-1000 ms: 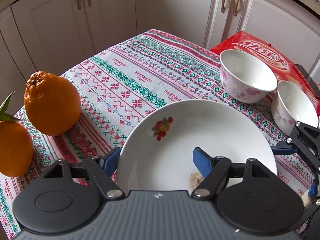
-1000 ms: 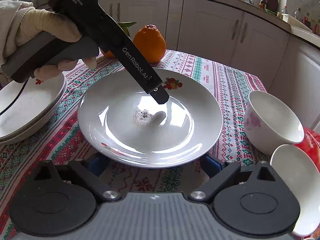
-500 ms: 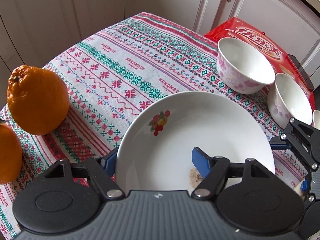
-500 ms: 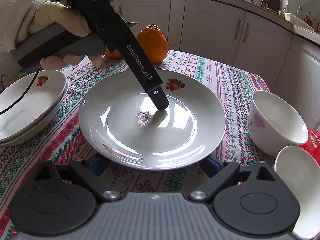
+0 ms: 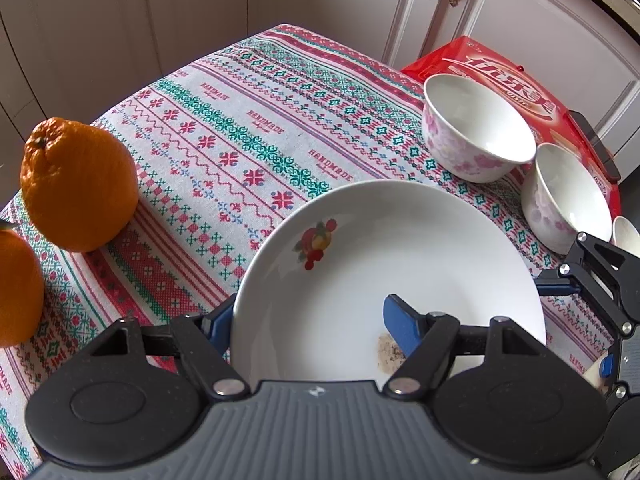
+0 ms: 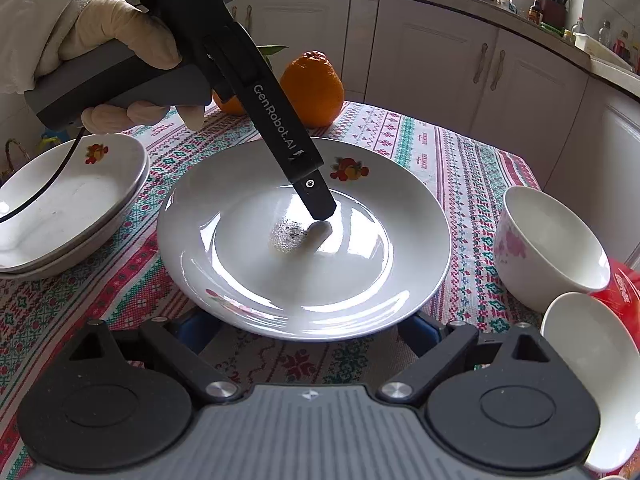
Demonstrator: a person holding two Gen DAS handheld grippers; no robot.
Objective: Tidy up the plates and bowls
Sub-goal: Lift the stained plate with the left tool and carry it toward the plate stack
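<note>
A white plate with a fruit print (image 5: 384,256) (image 6: 304,236) is held off the patterned tablecloth (image 5: 224,140). My left gripper (image 5: 308,320) straddles its rim, one blue finger inside the dish and one under it, shut on the plate; it also shows in the right wrist view (image 6: 316,204). My right gripper (image 6: 312,328) is open, its fingers under the plate's near rim. Two stacked plates (image 6: 68,208) sit at the left. Two white bowls with pink flowers (image 5: 476,128) (image 5: 568,196) stand at the right, also in the right wrist view (image 6: 548,248) (image 6: 592,348).
Two oranges (image 5: 80,188) (image 5: 16,284) stand at the table's left. A red package (image 5: 520,80) lies under the bowls at the right edge. White cupboards (image 6: 440,68) surround the table. Crumbs (image 6: 288,236) lie in the held plate.
The plate has risen and tilted with my left gripper, which has moved a little toward the table's middle. The right gripper stays under the near rim.
</note>
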